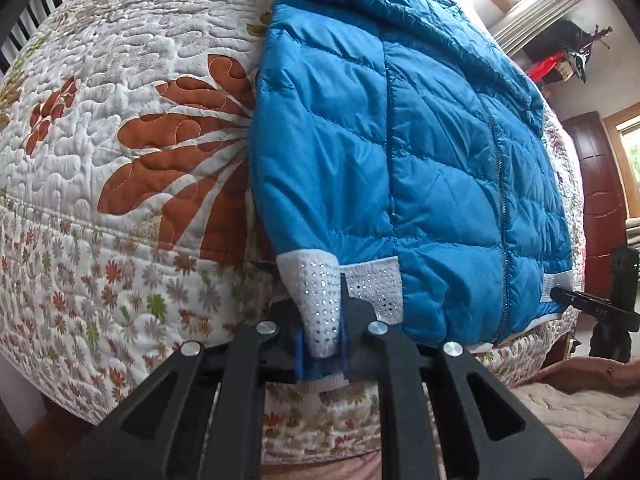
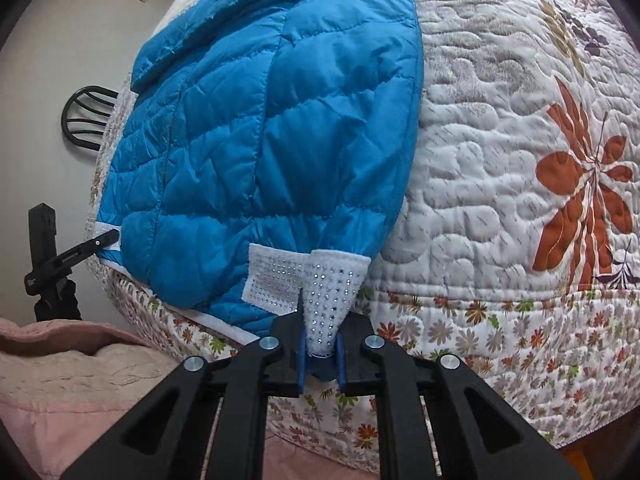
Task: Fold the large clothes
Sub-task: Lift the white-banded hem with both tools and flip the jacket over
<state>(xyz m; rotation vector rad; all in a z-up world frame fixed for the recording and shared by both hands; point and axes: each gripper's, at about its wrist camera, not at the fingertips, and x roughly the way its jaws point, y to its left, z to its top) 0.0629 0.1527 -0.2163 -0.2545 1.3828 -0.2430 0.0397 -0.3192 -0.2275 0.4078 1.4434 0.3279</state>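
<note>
The left gripper (image 1: 322, 344) was clamped on a white studded cuff (image 1: 320, 296), the knit pinched between its blue pads (image 1: 299, 354) with the sleeve end bunched into a cone that ran down between the fingers. The right gripper (image 2: 320, 354) was likewise closed on the other cuff (image 2: 332, 296), its jaws nearly together around the gathered knit. From each grip the jacket (image 1: 420, 140) stretched up and away over the quilt (image 1: 120, 140), so the garment lay just ahead of both grippers, its hem hanging slightly past the bed's near edge. A second white studded patch (image 1: 374, 286) sat flat on the jacket just beside each held cuff; whether it was a hem band or a pocket trim could not be told. The jacket's top was cut off by the frame in both views, and what lay under the pads was hidden by the fingers. Each camera caught only the tip of the opposite gripper at the jacket's far hem corner. The jacket was bright blue, puffy, stitched in slanting channels, with a zip (image 1: 500, 168) running down its front, and its sleeves were folded along the sides.
</note>
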